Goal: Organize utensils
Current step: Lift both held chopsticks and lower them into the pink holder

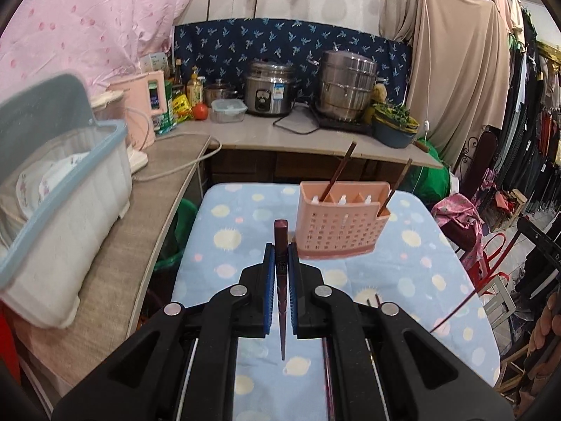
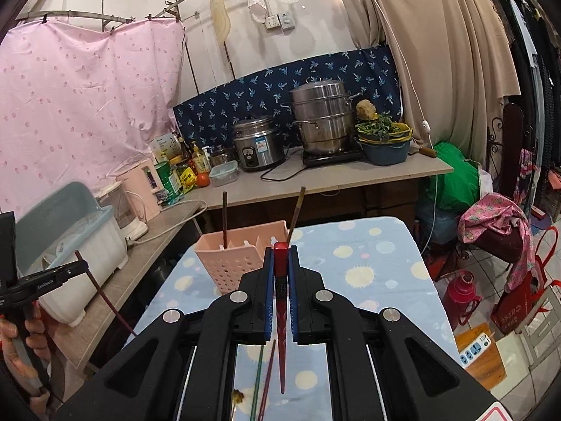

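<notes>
A pink perforated utensil holder (image 1: 338,222) stands on the blue dotted table (image 1: 228,245), with two brown chopsticks (image 1: 342,170) leaning in it. My left gripper (image 1: 281,249) is shut on a dark maroon chopstick (image 1: 280,280), held above the table to the left of and nearer than the holder. My right gripper (image 2: 281,252) is shut on a red chopstick (image 2: 280,301), just before the holder (image 2: 233,258). The left gripper (image 2: 79,266) with its chopstick shows at the left of the right wrist view. Loose chopsticks (image 2: 264,379) lie on the table under the right gripper.
A white dish rack (image 1: 59,210) with plates sits on the counter at the left. A rice cooker (image 1: 268,87), a steel steamer pot (image 1: 345,84), bottles and a basin of greens (image 1: 394,122) stand on the back counter. Bags and clothes crowd the right.
</notes>
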A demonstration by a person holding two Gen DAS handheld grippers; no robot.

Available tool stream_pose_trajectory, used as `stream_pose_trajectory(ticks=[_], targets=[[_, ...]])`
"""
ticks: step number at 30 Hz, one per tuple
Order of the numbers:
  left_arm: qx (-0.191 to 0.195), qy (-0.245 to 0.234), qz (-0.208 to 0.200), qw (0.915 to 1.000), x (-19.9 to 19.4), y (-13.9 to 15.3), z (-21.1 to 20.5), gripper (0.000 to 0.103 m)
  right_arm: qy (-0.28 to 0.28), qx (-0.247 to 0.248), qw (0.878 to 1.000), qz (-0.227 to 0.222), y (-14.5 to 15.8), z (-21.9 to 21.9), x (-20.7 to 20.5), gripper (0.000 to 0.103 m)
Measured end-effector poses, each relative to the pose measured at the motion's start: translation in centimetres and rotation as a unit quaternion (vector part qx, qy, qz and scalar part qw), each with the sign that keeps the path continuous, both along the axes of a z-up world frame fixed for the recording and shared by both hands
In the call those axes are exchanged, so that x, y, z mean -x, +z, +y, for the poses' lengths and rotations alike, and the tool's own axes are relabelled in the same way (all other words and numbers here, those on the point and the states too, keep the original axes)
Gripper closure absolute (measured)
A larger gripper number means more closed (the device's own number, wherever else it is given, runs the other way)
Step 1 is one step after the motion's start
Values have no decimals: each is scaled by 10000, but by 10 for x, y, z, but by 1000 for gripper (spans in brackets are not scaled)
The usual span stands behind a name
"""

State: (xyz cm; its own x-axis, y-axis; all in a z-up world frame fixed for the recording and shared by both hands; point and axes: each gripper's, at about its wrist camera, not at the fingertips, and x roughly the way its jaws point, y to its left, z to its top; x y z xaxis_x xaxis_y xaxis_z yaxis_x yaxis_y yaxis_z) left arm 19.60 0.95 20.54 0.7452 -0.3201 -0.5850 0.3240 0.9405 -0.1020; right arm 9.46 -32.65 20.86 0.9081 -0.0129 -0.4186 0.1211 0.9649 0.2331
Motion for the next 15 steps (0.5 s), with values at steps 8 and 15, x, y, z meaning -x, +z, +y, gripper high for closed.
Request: stream_pose_trajectory(ticks=[8, 15], targets=[[256, -69, -565, 9981, -36, 51, -30, 96, 125, 72, 9980, -617, 50, 7, -54, 96], [427, -41, -1089, 9931, -74, 90, -61, 96, 118, 148, 9937, -1106, 91, 16, -111, 96]])
